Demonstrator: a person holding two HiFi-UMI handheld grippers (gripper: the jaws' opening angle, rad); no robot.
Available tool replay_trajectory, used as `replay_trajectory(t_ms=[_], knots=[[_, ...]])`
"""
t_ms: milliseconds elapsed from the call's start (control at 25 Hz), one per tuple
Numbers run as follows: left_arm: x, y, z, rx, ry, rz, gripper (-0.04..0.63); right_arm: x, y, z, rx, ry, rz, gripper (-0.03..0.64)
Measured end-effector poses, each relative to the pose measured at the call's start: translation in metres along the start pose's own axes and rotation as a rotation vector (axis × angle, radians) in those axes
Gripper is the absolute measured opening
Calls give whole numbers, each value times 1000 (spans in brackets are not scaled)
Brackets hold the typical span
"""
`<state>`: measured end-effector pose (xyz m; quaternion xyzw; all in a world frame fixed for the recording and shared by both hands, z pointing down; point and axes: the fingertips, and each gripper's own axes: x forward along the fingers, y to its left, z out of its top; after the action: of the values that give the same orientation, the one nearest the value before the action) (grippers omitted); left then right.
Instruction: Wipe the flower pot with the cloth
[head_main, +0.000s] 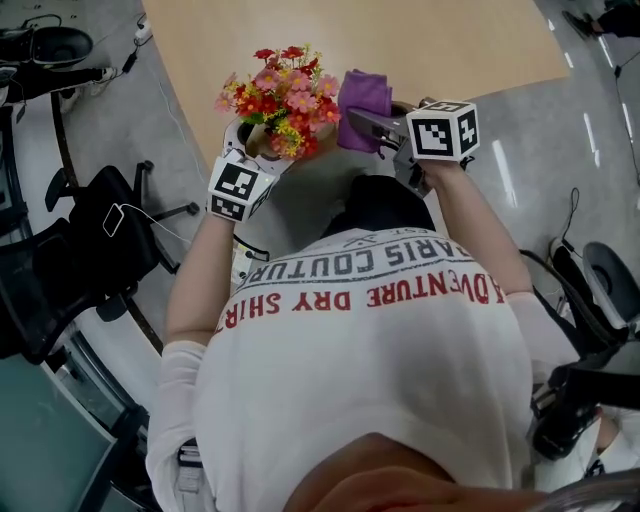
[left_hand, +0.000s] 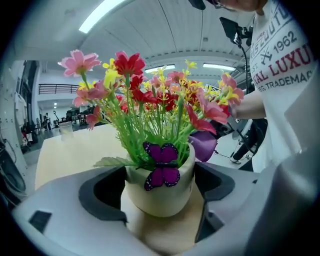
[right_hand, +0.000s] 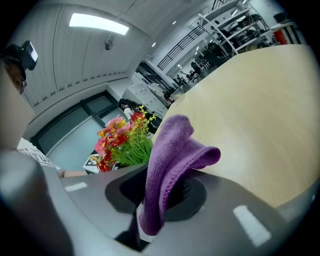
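Head view: left tool is clamping the flower pot by the surface's near edge; right tool is pinching the purple cloth just right of it. Left gripper view: cloth is peeking past the pot's right side. Right gripper view: flowers are sitting to the cloth's left.

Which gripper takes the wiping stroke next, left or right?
Right. The right gripper is shut on the purple cloth, which hangs just beside the flowers in the head view. The left gripper has its fingers on the pot, so it is probably better kept as the holder.
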<state>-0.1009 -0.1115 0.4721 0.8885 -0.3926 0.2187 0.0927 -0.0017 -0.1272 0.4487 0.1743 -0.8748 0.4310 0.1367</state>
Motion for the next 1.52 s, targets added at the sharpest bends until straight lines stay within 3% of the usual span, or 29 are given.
replay_trajectory(t_ms=[160,640,1120,1320,1520], knots=[[-3,1,1,17,3,-35,445,5,13,3,-30,38,38,58],[-7,-3,1,13,-22,-22,445,28,16,0,-61,164,103,58],[-4,2,-4,22,0,-48,445,57,-40,-18,-229,333,-166,51],[-4,1,-1,22,0,-50,445,56,-42,-18,-166,334,-148,51],[-5,3,-6,2,32,-23,448,49,-43,-13,-124,254,-140,52]])
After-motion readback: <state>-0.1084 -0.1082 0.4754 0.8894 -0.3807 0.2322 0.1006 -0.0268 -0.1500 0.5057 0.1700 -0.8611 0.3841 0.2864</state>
